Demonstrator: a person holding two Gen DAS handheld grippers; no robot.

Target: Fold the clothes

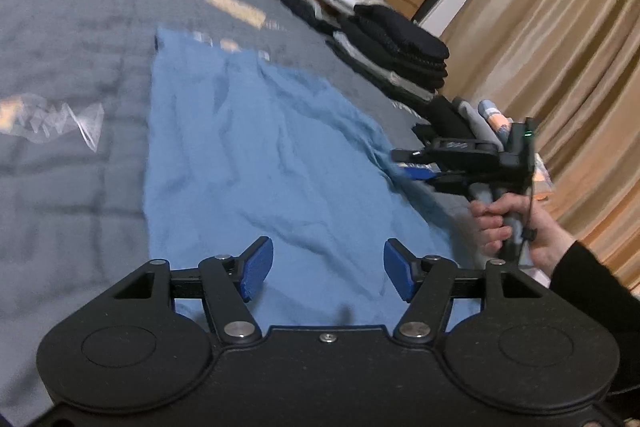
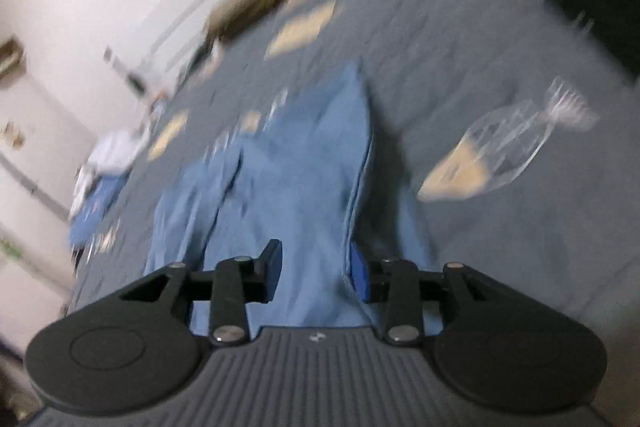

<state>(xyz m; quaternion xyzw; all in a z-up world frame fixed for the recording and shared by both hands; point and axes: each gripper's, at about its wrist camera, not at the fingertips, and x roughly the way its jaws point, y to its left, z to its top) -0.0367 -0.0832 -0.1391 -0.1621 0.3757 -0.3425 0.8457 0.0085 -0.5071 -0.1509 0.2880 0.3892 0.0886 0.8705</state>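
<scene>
our left gripper (image 1: 328, 269) is nearest, jaws apart w/ nothing between them, hovering over the near end of the blue garment (image 1: 256, 163). that garment lies long and mostly flat on the grey bed (image 1: 72, 59), running from the bed's near edge toward its middle; it's still wrinkled, and its right side looks bunched where the right gripper (image 1: 404, 163) reaches it.

in the right wrist view we see the right gripper (image 2: 314, 273) partly open w/ blue cloth lying between the pads; pic is blurred, but the pads don't look pressed on it, so we read it as not gripping.

progress, as we judge it: garment seems folded lengthwise already (a doubled edge shows along one side), but cross folds are left, plus smoothing. stacks of folded dark clothes (image 1: 400, 47) sit along the bed's far right edge, so earlier pieces look done. a clear plastic bag (image 1: 60, 123) lies on the bed near the left edge, apart from the garment.
</scene>
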